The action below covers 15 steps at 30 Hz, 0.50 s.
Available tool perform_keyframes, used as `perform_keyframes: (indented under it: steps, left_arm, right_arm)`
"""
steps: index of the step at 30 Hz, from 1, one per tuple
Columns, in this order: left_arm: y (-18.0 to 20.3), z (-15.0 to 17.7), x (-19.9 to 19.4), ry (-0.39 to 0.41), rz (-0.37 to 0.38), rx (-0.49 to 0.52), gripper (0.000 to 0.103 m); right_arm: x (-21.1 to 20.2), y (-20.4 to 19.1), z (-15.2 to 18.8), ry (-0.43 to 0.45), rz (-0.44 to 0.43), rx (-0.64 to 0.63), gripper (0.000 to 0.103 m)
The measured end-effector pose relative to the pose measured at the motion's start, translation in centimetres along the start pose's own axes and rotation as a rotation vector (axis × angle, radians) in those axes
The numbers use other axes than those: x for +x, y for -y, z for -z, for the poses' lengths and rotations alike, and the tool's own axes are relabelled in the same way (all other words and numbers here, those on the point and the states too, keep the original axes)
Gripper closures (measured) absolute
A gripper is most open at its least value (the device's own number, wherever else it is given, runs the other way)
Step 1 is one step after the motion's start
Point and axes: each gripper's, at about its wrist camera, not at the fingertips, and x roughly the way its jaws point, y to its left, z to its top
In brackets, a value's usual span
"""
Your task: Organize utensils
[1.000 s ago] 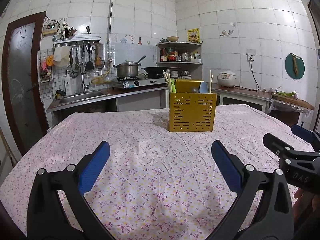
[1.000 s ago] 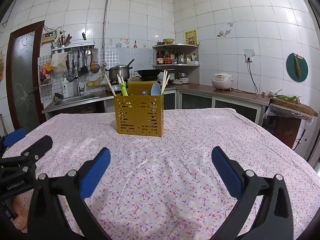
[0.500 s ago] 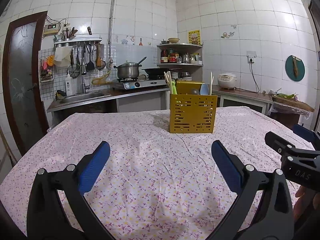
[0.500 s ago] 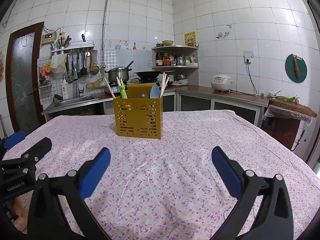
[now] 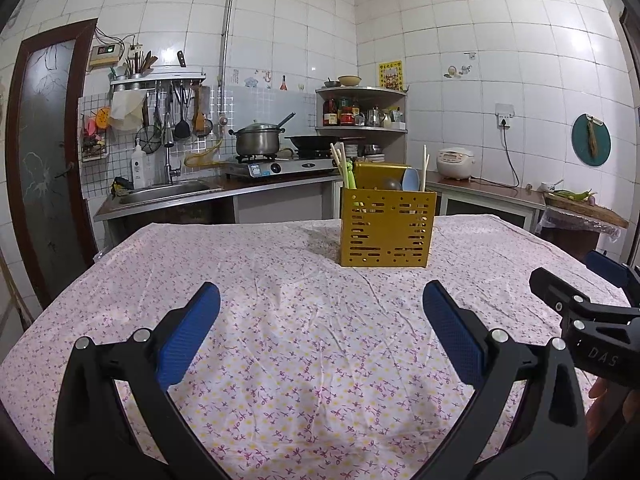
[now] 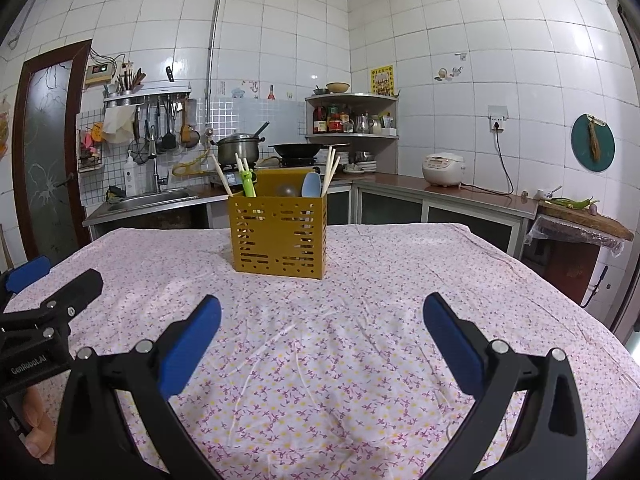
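Note:
A yellow perforated utensil holder stands upright on the floral tablecloth, far middle; it also shows in the right wrist view. It holds chopsticks, a green utensil, a pale blue spoon and a dark spoon. My left gripper is open and empty, low over the cloth, well short of the holder. My right gripper is open and empty beside it. Each shows at the edge of the other's view: the right gripper, the left gripper.
The table with floral cloth ends at left and right edges. Behind it run a counter with sink, stove with pot and wok, a corner shelf and a rice cooker.
Both grippers have drawn back slightly from the holder and tilted up a little; the holder looks a bit farther away. Both stay open and empty.

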Motion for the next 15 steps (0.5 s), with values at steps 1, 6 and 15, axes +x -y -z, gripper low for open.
perform_keyframes:
  steps: [1, 6, 15]
  left_arm:
    - [0.02, 0.0, 0.0, -0.001, 0.0, 0.001, 0.005]
    - [0.24, 0.0, 0.07, -0.001, 0.001, 0.002, 0.005]
    - [0.54, 0.14, 0.07, 0.0, 0.0, 0.001, 0.005]
  right_arm:
    - [0.04, -0.06, -0.04, 0.001, 0.001, -0.002, 0.004]
    - [0.12, -0.11, -0.12, -0.001, -0.001, -0.007, 0.004]
    - [0.13, -0.03, -0.16, 0.001, -0.002, -0.004, 0.004]
